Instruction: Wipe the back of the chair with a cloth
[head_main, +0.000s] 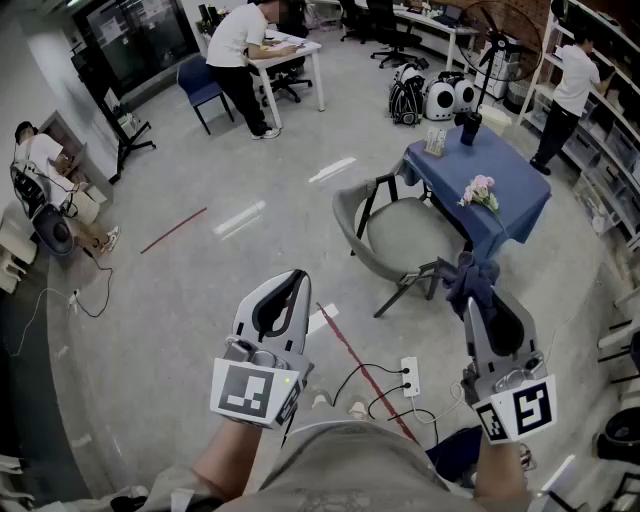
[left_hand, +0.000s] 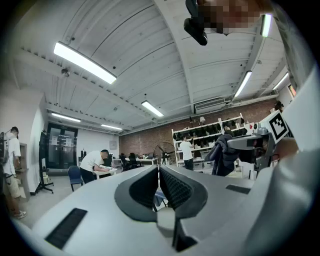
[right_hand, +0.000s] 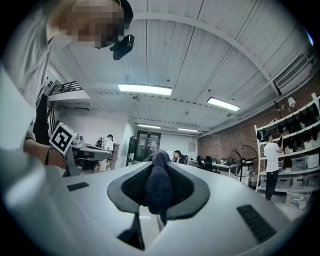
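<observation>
A grey chair with a curved back stands on the floor ahead, beside a blue-covered table. My right gripper is shut on a dark blue cloth that bunches at its tips, just right of the chair's front edge. The same cloth fills the space between the pads in the right gripper view. My left gripper is held level at the lower middle, well left of the chair, shut with nothing in it. In the left gripper view its pads meet, and the cloth shows at the right.
A power strip with cables lies on the floor between my grippers. Pink flowers and a dark cup sit on the table. Several people work at desks and shelves at the back and left. A red tape line crosses the floor.
</observation>
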